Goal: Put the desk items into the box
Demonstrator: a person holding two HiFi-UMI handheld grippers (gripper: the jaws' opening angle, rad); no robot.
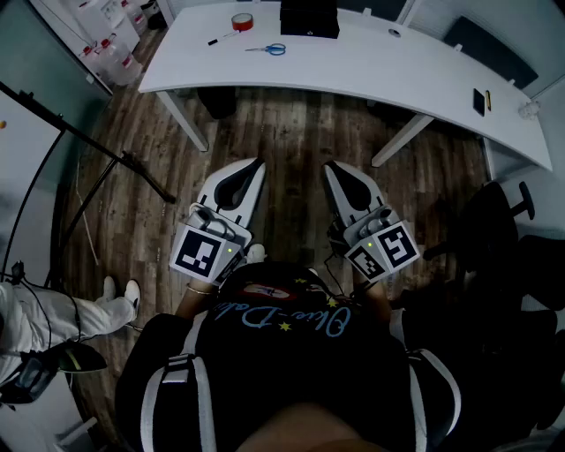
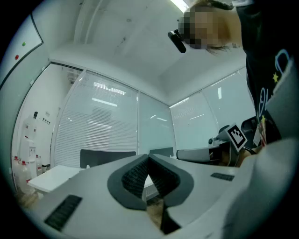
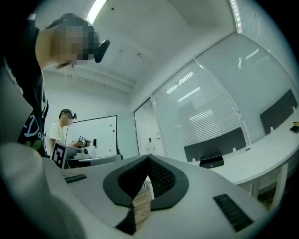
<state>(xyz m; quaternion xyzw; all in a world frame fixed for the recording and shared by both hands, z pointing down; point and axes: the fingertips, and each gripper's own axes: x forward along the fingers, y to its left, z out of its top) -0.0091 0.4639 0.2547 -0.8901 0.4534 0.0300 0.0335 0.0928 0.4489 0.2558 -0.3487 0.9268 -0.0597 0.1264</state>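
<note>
The white desk (image 1: 371, 66) stands far ahead of me across the wooden floor. On it lie a red tape roll (image 1: 242, 21), a black marker (image 1: 221, 37), blue-handled scissors (image 1: 267, 49) and a black box (image 1: 309, 18). I hold both grippers close to my body, well short of the desk. My left gripper (image 1: 257, 163) is shut, its tips touching with nothing between them (image 2: 148, 156). My right gripper (image 1: 330, 168) is also shut and empty (image 3: 148, 156). Both point forward, about level.
A black tripod stand (image 1: 115, 159) leans across the floor at left. Another person's legs (image 1: 53, 309) show at lower left, and a person (image 3: 58, 133) stands by a whiteboard. A dark office chair (image 1: 503, 221) sits at right. A small dark item (image 1: 478, 100) lies on the desk's right end.
</note>
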